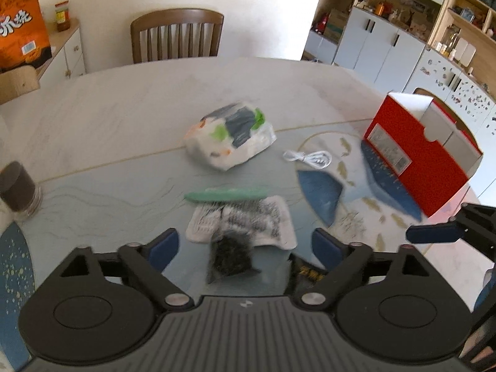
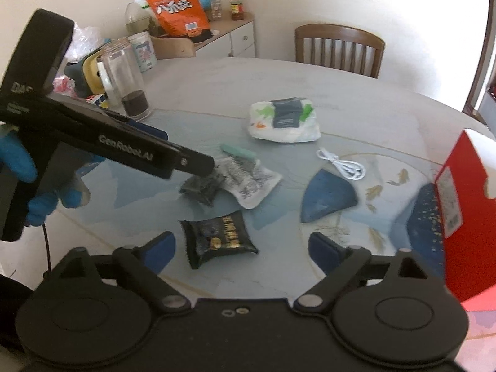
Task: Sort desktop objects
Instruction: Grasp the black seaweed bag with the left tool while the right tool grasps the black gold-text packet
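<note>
My left gripper [image 1: 245, 249] is open low over the table, and a small dark packet [image 1: 231, 257] lies between its blue pads without touching them. Just beyond it, a white printed packet [image 1: 248, 220] lies under a green comb [image 1: 226, 192]. My right gripper [image 2: 243, 251] is open too, with a black packet with gold print [image 2: 218, 238] lying between its fingers, untouched. Farther off are a wet-wipes pack [image 2: 283, 121] and a coiled white cable [image 2: 341, 164]. In the right wrist view, a blue-gloved hand [image 2: 18, 161] holds the left tool, one finger [image 2: 192, 162] above the dark packet [image 2: 203, 186].
An open red cardboard box [image 1: 424, 148] stands at the table's right side on a patterned mat [image 1: 322, 192]. A glass jar [image 2: 124, 86] with dark contents stands at the left, with more clutter behind it. A wooden chair [image 1: 176, 34] is at the far edge.
</note>
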Tool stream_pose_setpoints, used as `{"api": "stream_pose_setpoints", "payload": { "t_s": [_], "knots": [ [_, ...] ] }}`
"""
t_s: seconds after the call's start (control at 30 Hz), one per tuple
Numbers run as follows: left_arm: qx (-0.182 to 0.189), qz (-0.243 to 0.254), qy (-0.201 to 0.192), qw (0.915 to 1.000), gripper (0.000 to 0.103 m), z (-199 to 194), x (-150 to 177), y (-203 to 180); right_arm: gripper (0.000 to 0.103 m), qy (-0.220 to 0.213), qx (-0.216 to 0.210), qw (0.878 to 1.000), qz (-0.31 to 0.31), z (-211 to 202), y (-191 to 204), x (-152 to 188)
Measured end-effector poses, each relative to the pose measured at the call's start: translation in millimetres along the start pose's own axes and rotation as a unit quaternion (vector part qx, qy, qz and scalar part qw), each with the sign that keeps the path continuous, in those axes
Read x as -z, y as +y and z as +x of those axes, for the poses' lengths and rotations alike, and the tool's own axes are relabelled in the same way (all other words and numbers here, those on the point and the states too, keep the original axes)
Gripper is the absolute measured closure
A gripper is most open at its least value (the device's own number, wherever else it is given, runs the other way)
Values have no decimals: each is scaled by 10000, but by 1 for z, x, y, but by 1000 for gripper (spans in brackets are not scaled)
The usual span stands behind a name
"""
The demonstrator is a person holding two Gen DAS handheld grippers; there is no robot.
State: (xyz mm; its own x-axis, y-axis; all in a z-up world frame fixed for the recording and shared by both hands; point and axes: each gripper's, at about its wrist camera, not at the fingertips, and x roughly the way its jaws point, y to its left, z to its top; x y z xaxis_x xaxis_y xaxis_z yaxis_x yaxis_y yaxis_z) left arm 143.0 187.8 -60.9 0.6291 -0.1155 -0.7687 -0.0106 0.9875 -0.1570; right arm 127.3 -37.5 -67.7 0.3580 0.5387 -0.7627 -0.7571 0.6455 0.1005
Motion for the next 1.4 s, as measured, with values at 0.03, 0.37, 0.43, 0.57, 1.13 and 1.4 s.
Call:
{"api": "stream_pose_setpoints", "payload": {
  "t_s": [0.03, 0.37, 0.43, 0.57, 1.13, 1.4],
  "knots": [
    [-17, -7, 18, 10000, 6, 2, 2, 2, 6, 3, -5, 10000, -10, 2, 2, 0],
    [4, 16, 134, 9999, 6, 26, 14, 13, 6, 100, 10, 9999, -111, 31, 19, 1],
    [9, 82, 162, 9998, 6, 31, 14, 13, 6, 142, 10, 9998, -120, 37, 21, 1],
    [57, 39, 218, 9997, 6, 40, 14, 16, 6, 205, 44, 9997, -140, 48, 24, 2],
    [42, -54, 102, 9999, 7, 50, 19, 21, 20, 438, 135, 9987, -212, 76, 21, 2],
    [108, 128, -26, 9999, 14, 47, 20, 13, 29, 516, 85, 9984, -198, 79, 19, 4]
  ]
}}
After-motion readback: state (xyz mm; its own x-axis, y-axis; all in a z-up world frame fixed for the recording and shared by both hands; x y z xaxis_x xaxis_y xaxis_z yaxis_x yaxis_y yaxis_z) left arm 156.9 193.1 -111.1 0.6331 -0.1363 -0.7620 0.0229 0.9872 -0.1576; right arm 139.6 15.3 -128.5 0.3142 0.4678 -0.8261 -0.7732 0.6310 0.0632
